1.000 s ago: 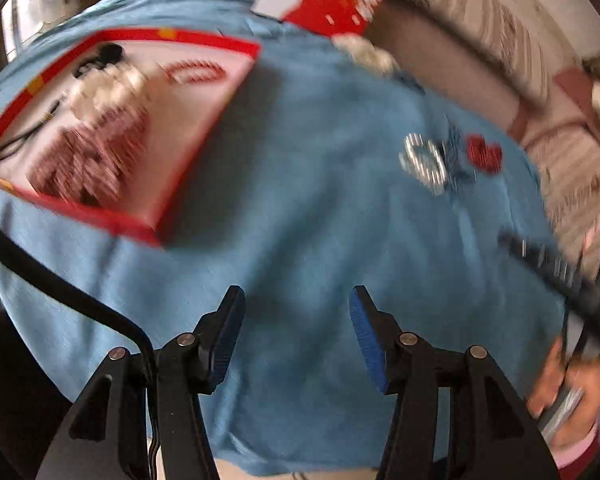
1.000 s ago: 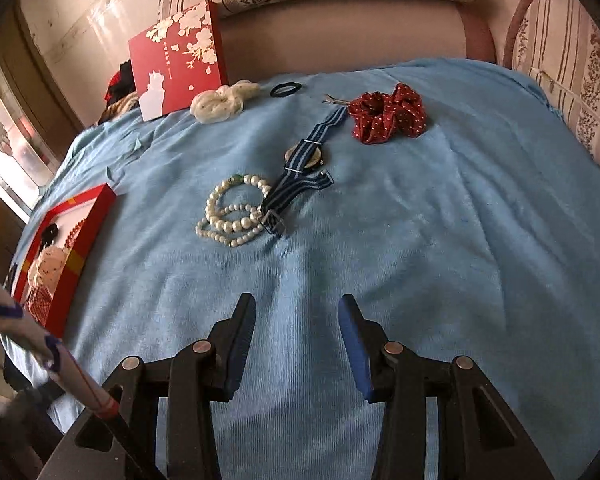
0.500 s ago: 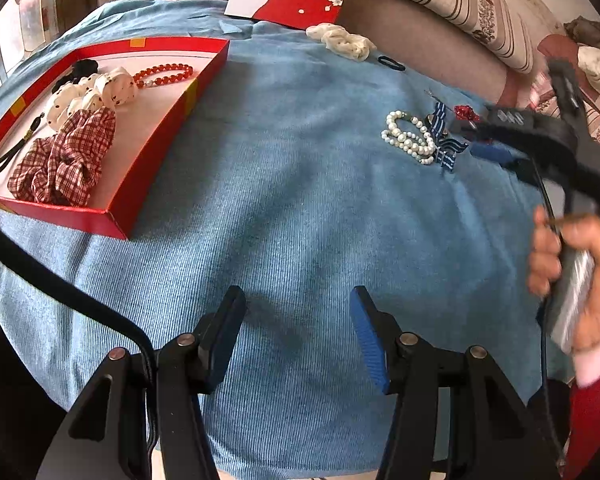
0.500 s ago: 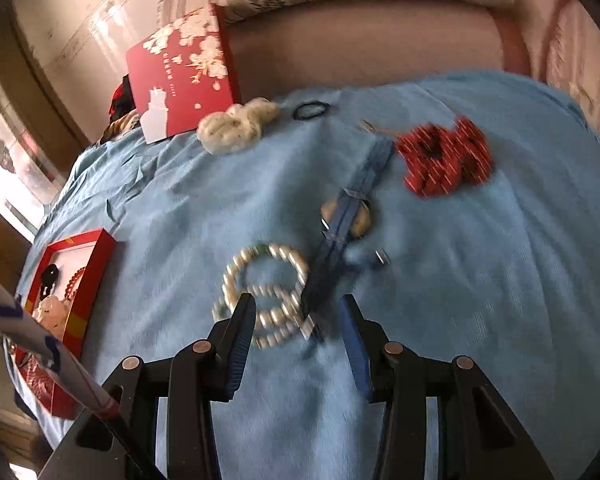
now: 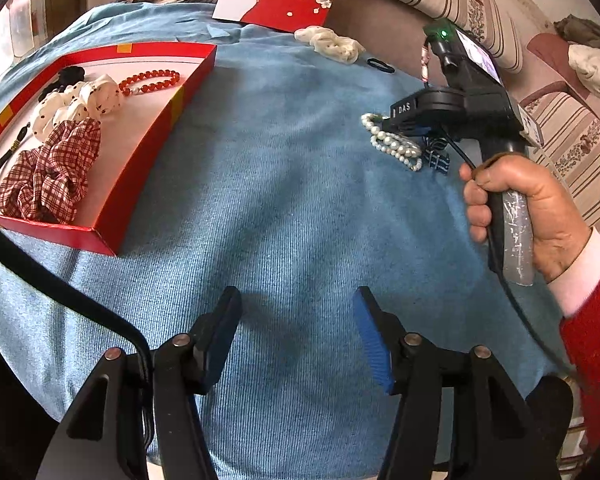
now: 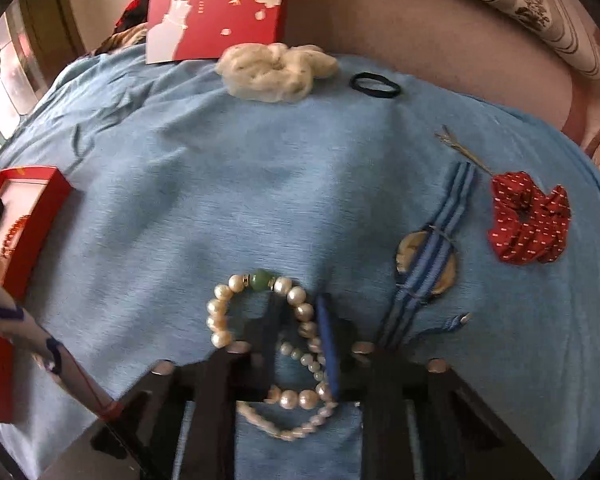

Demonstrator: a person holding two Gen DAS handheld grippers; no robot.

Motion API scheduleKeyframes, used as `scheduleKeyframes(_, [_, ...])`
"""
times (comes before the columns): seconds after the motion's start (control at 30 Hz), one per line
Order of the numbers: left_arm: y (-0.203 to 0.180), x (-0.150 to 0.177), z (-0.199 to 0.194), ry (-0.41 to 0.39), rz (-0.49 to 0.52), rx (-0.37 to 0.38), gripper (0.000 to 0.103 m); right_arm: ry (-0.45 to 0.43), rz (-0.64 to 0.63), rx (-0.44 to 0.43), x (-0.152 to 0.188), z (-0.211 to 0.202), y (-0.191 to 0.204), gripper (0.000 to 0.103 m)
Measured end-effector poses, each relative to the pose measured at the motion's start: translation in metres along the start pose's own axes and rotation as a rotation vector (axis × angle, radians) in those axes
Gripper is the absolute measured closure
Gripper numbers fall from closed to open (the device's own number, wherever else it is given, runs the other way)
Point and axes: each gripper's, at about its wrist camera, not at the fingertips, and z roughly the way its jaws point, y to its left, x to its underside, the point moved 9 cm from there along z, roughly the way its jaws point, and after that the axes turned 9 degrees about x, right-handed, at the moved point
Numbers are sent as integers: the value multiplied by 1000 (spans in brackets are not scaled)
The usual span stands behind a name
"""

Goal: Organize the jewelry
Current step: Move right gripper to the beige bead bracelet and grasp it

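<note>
1. Pearl bracelets [image 6: 284, 344] lie on the blue cloth [image 6: 220, 200] between the fingers of the right tongs [image 6: 300, 344]. The jaws have just been closing on them and now stand almost together, with pearl strands between the pads; it looks like a pinch on the pearls.
2. A second ago the right tongs hung well back from the pearls with jaws spread; now they are low over them. I judge the pick-up is beginning, and the carry to the red tray [image 5: 148, 152] comes next.
3. The left tongs [image 5: 296, 336] are spread, with nothing between them, above bare cloth. They hardly moved.
4. Just beside the pearls lies one striped watch [image 6: 428, 264], then one red scrunchie [image 6: 528, 220] and some thin pins [image 6: 460, 152].
5. Farther off: one cream scrunchie [image 6: 272, 72], one black hair tie [image 6: 374, 85], one red lid [image 6: 220, 4] leaning at the back.
6. In the tray, well apart from the pearls: one plaid scrunchie [image 5: 52, 176], one white dotted scrunchie [image 5: 80, 100], one red bead bracelet [image 5: 148, 82], one black piece [image 5: 70, 74].
7. The pearl strands seem to be two or three; I cannot tell exactly.
</note>
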Motion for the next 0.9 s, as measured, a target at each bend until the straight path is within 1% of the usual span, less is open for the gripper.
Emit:
scheduleKeyframes(0.1, [1,1,-4,0,-11,10,46,17,-9,-120,3,-10,29,92])
scheduleKeyframes(0.23, [4,4,-12,-3,-18,4,46,71,-48,-341,23,-25,82,92])
scheduleKeyframes(0.3, [5,6,-17,-4,-12,-5,46,91,-66,-419,33,-34,100,90])
scheduleKeyframes(0.33, [7,6,-19,-5,-7,-11,46,95,-67,-436,37,-38,105,83])
scheduleKeyframes(0.37, [7,7,-21,-6,-3,-16,46,92,-61,-445,39,-43,105,79])
scheduleKeyframes(0.4, [9,6,-24,-10,-1,-24,46,74,-53,-445,39,-50,101,71])
scheduleKeyframes(0.43, [12,5,-29,-18,0,-31,46,58,-47,-439,39,-56,95,68])
scheduleKeyframes(0.5, [18,0,-36,-32,3,-40,46,24,-28,-410,37,-66,74,67])
scheduleKeyframes(0.57, [26,-9,-42,-45,3,-52,46,-2,-6,-341,41,-73,42,66])
scheduleKeyframes(0.63, [34,-20,-44,-52,-9,-54,46,-13,6,-289,49,-78,19,66])
scheduleKeyframes(0.7, [44,-30,-43,-48,-39,-42,46,-1,31,-286,58,-81,5,66])
scheduleKeyframes(0.8, [59,-42,-43,-62,-110,-25,46,8,17,-310,75,-84,15,66])
scheduleKeyframes(0.9, [63,-46,-42,-49,-129,3,46,9,-36,-342,86,-83,45,66])
